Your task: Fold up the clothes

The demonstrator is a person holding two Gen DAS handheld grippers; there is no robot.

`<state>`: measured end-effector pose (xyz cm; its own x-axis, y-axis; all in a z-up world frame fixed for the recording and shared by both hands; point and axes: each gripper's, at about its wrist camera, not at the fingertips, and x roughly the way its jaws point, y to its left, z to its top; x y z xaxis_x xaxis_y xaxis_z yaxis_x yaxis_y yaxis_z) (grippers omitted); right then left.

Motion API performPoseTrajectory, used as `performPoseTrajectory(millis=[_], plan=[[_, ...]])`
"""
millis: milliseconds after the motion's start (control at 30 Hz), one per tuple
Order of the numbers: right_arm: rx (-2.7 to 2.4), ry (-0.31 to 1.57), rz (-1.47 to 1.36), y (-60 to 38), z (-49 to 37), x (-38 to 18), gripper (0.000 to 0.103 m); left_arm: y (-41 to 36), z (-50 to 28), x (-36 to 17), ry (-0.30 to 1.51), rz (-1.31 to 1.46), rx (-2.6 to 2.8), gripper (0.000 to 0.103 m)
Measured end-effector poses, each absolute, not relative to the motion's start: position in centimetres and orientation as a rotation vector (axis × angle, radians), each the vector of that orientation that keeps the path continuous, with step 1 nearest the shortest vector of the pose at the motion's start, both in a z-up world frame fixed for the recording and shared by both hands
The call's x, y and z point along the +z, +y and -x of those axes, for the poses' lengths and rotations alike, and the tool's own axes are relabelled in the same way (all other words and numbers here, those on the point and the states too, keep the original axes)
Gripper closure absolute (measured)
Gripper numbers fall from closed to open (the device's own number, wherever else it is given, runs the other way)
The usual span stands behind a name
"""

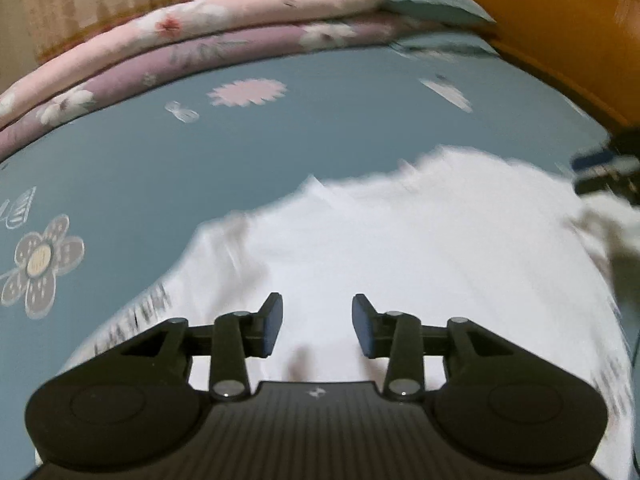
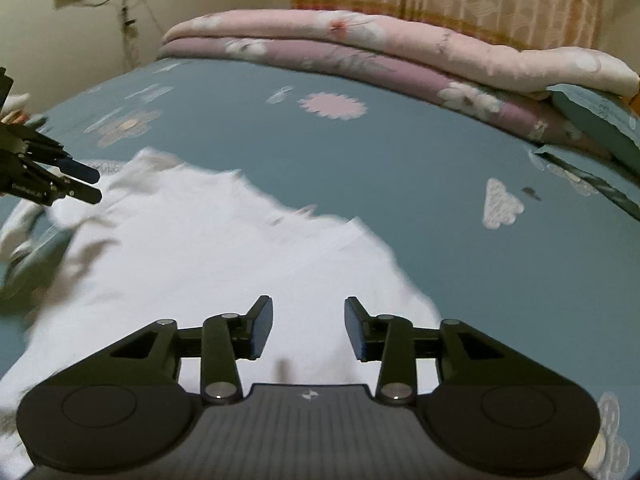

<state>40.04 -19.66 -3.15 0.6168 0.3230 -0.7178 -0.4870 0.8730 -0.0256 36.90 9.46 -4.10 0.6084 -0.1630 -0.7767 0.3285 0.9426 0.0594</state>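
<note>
White garment (image 1: 400,248), teal floral bedsheet (image 1: 200,152), seemingly pink-and-mauve floral quilts (image 2: 360,48)

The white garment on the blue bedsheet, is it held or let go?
Let go: the white garment lies on the sheet; nothing sits between either gripper's open jaws.

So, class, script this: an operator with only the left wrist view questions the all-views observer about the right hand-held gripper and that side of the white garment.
Operator: Is the right hand-held gripper holding the garment?
Observer: No. The right hand-held gripper is open, with nothing between its pads.
Operator: Where does the garment end on that side?
Observer: The white garment ends just beside that gripper's right finger, and beyond it is bare blue sheet.
</note>
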Motion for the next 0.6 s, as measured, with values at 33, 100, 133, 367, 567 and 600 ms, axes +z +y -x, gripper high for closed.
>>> performPoseTrajectory(millis=[33,100,133,367,567,600], plan=[[0.479,0.787,0.239,-19.1,-38.5,-3.0,0.056,9.2,-35.1,-4.2,0.88,-0.216,-0.295,0.063],[0.504,0.792,0.244,-18.2,-35.4,-2.9,0.049,8.8,-31.4,-4.8,0.893,-0.242,-0.308,0.062],[0.522,0.81,0.246,-17.6,-33.9,-3.1,0.049,8.7,-29.7,-5.1,0.898,-0.251,-0.311,0.062],[0.497,0.872,0.169,-14.9,-24.8,-5.0,0.048,11.0,-22.2,-7.3,0.928,-0.174,-0.255,0.062],[0.436,0.832,0.108,-13.7,-18.6,-5.2,0.04,17.5,-20.8,-7.0,0.856,0.02,-0.095,0.062],[0.425,0.827,0.091,-13.7,-18.0,-5.1,0.04,18.9,-20.9,-6.9,0.849,0.076,-0.064,0.062]])
